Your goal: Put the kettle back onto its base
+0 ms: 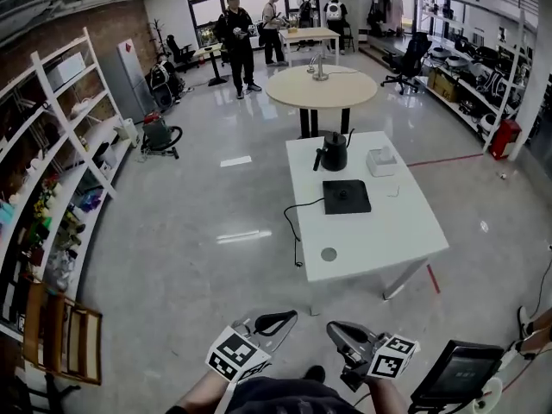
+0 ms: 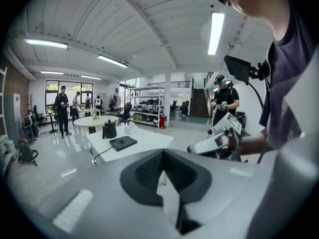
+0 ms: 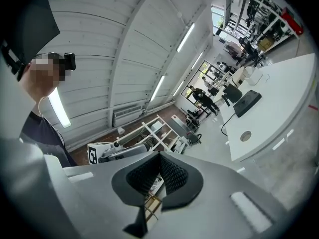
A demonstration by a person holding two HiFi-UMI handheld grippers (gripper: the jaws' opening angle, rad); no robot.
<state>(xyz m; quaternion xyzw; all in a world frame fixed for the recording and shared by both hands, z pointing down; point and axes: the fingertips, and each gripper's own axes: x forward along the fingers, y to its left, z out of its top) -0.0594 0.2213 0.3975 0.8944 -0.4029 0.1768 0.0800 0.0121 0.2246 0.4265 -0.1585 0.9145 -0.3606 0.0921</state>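
While the person stands well back from the white table [image 1: 379, 231], the task is only at its approach step. On that table the black kettle [image 1: 335, 152] stands upright toward the far edge, just behind its flat black base [image 1: 346, 197] and not on it. The base's cord [image 1: 293, 218] trails off the left side. The left gripper [image 1: 287, 316] and the right gripper [image 1: 333, 327] hang low before the body, each with jaws pressed together on nothing. The next move, I judge, calls for reaching the table, spreading one gripper's jaws and taking the kettle's handle [image 1: 318, 159].
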